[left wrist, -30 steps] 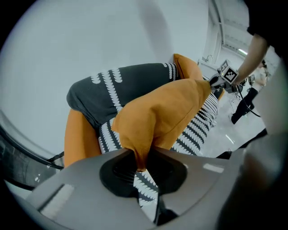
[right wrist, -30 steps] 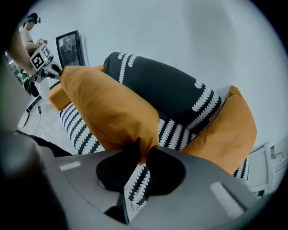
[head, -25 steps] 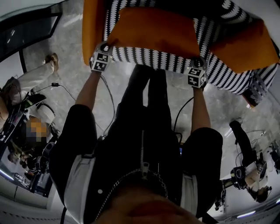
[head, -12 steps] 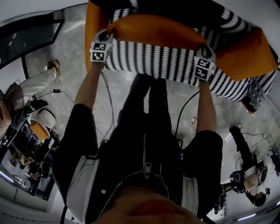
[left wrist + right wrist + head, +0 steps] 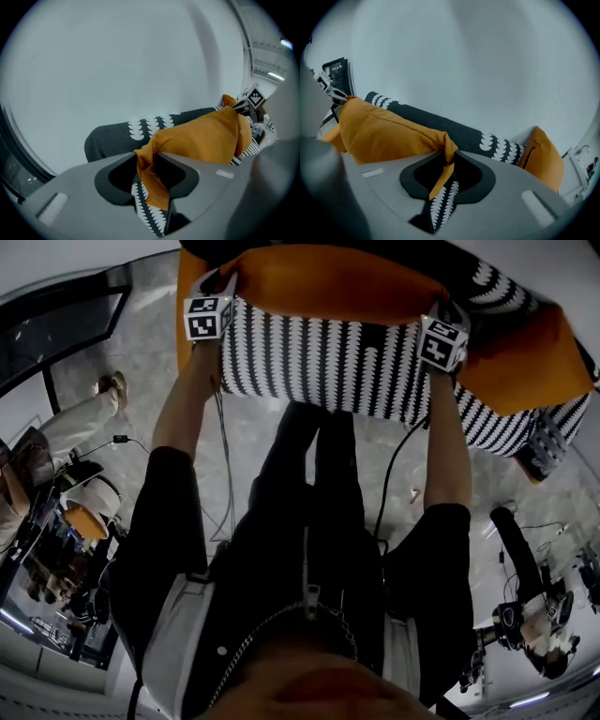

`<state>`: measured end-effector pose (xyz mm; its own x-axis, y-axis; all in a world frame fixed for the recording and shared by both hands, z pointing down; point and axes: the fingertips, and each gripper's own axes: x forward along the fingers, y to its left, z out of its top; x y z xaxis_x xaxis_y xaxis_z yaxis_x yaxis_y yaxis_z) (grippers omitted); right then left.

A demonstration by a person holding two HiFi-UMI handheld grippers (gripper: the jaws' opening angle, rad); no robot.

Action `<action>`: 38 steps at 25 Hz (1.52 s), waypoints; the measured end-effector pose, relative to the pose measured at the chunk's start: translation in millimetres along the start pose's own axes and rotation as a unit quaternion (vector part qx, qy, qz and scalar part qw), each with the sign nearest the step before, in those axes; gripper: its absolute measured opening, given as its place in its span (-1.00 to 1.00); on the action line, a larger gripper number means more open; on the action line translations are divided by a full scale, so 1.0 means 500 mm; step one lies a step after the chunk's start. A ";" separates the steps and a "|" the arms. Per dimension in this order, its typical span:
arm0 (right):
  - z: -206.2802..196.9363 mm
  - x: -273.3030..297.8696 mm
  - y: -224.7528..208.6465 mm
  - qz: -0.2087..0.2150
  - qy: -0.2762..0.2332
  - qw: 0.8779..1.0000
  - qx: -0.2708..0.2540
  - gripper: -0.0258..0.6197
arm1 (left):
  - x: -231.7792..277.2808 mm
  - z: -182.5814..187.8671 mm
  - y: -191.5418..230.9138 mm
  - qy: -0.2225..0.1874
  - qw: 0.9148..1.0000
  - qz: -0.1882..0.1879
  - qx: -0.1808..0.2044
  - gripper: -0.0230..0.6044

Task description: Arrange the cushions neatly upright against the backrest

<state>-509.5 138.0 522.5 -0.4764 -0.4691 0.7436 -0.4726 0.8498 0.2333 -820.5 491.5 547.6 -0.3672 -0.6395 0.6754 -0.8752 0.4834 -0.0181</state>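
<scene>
Against the sofa backrest (image 5: 117, 138), you level the orange cushion (image 5: 328, 287) by its corners: right hand-held gripper (image 5: 449, 157) clenched on one, left hand-held gripper (image 5: 146, 157) pinching the other, jaws just opening.

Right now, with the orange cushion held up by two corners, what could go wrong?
The left gripper has just been opening its jaws with a corner of the orange cushion between them: that corner could slip out, leaving the cushion dangling from the right gripper. Both hold only a pinch of fabric, so it may drop on the seat short of the backrest.
</scene>
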 end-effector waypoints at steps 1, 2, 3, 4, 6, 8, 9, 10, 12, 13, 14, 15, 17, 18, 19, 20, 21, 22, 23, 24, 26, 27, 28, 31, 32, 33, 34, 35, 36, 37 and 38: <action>0.011 0.004 -0.006 -0.009 -0.003 1.000 0.008 -0.71 | 0.004 0.011 0.011 -0.008 1.000 0.005 -0.002 -0.50; 0.023 0.005 -0.009 -0.018 -0.008 1.000 0.017 -0.64 | 0.005 0.022 0.024 -0.018 1.000 0.009 -0.005 -0.42; 0.035 0.005 -0.011 -0.024 -0.016 0.999 0.025 -0.61 | 0.005 0.034 0.038 -0.030 0.999 0.013 -0.009 -0.38; 0.044 0.002 -0.013 -0.028 -0.023 0.999 0.033 -0.57 | 0.004 0.047 0.048 -0.039 0.999 0.015 -0.012 -0.37; 0.053 -0.013 -0.016 -0.029 -0.035 0.998 0.042 -0.57 | -0.003 0.068 0.056 -0.049 0.999 0.017 -0.012 -0.37; 0.047 -0.040 -0.013 -0.023 -0.037 0.998 0.046 -0.59 | -0.022 0.080 0.047 -0.051 0.999 0.016 -0.004 -0.36; 0.038 -0.057 -0.005 -0.017 -0.033 0.998 0.045 -0.63 | -0.037 0.082 0.038 -0.049 0.999 0.015 0.002 -0.37; 0.026 -0.075 0.006 -0.012 -0.027 0.999 0.043 -0.75 | -0.052 0.081 0.029 -0.047 0.999 0.012 0.009 -0.39; 0.005 -0.114 0.030 -0.006 -0.020 0.999 0.034 -0.91 | -0.080 0.081 0.003 -0.044 0.999 0.005 0.020 -0.43; -0.003 -0.136 0.036 -0.006 -0.021 0.999 0.034 -0.91 | -0.092 0.085 -0.017 -0.046 0.999 -0.001 0.025 -0.47; -0.010 -0.161 0.039 -0.006 -0.025 0.999 0.039 -0.91 | -0.104 0.091 -0.041 -0.051 0.998 -0.010 0.031 -0.48; -0.014 -0.185 0.039 -0.007 -0.029 0.998 0.046 -0.91 | -0.116 0.100 -0.065 -0.057 0.997 -0.020 0.038 -0.49; -0.016 -0.230 0.037 -0.003 -0.037 0.998 0.060 -0.91 | -0.144 0.120 -0.112 -0.066 0.996 -0.038 0.051 -0.51; -0.019 -0.252 0.032 -0.001 -0.038 0.997 0.065 -0.91 | -0.159 0.128 -0.139 -0.068 0.995 -0.048 0.056 -0.58; -0.027 -0.274 0.023 -0.001 -0.038 0.997 0.069 -0.91 | -0.171 0.135 -0.170 -0.069 0.994 -0.060 0.063 -0.61; -0.036 -0.295 0.010 -0.003 -0.038 0.997 0.073 -0.91 | -0.179 0.141 -0.205 -0.069 0.992 -0.076 0.073 -0.61; -0.046 -0.315 -0.007 -0.007 -0.038 0.996 0.078 -0.91 | -0.182 0.152 -0.243 -0.070 0.989 -0.092 0.087 -0.62; -0.054 -0.333 -0.028 -0.013 -0.040 0.996 0.084 -0.91 | -0.182 0.167 -0.281 -0.074 0.986 -0.108 0.104 -0.63; -0.062 -0.351 -0.052 -0.022 -0.044 0.995 0.090 -0.91 | -0.179 0.184 -0.321 -0.079 0.981 -0.125 0.123 -0.64; -0.074 -0.369 -0.075 -0.032 -0.049 0.994 0.097 -0.91 | -0.178 0.201 -0.363 -0.086 0.976 -0.141 0.140 -0.66; -0.111 -0.404 -0.117 -0.053 -0.055 0.991 0.111 -0.91 | -0.180 0.226 -0.452 -0.101 0.964 -0.176 0.170 -0.70; -0.136 -0.421 -0.137 -0.062 -0.056 0.990 0.118 -0.91 | -0.183 0.236 -0.497 -0.108 0.958 -0.191 0.184 -0.71; -0.162 -0.439 -0.157 -0.072 -0.055 0.988 0.124 -0.91 | -0.186 0.246 -0.543 -0.116 0.951 -0.206 0.199 -0.73; -0.222 -0.491 -0.227 -0.102 -0.059 0.983 0.143 -0.91 | -0.190 0.290 -0.671 -0.137 0.931 -0.240 0.240 -0.79; -0.237 -0.508 -0.252 -0.111 -0.063 0.980 0.151 -0.91 | -0.192 0.309 -0.713 -0.144 0.925 -0.248 0.251 -0.82; -0.252 -0.524 -0.278 -0.120 -0.066 0.978 0.158 -0.91 | -0.193 0.328 -0.755 -0.150 0.919 -0.256 0.259 -0.86; -0.267 -0.539 -0.306 -0.128 -0.069 0.975 0.165 -0.91 | -0.194 0.346 -0.799 -0.155 0.914 -0.263 0.265 -0.89; -0.284 -0.550 -0.337 -0.135 -0.071 0.973 0.171 -0.91 | -0.191 0.364 -0.846 -0.160 0.911 -0.270 0.267 -0.89; -0.303 -0.556 -0.369 -0.140 -0.072 0.972 0.175 -0.91 | -0.186 0.380 -0.896 -0.164 0.910 -0.275 0.264 -0.89; -0.323 -0.558 -0.404 -0.144 -0.072 0.971 0.179 -0.91 | -0.177 0.396 -0.951 -0.168 0.908 -0.282 0.259 -0.89; -0.342 -0.555 -0.439 -0.146 -0.072 0.969 0.183 -0.91 | -0.167 0.411 -1.009 -0.171 0.906 -0.290 0.256 -0.89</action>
<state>-146.6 122.9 372.1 -0.3685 -0.7288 0.5772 -0.8222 0.5452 0.1634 -413.1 178.3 348.7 0.2016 -0.8874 0.4145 -0.9513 -0.2782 -0.1328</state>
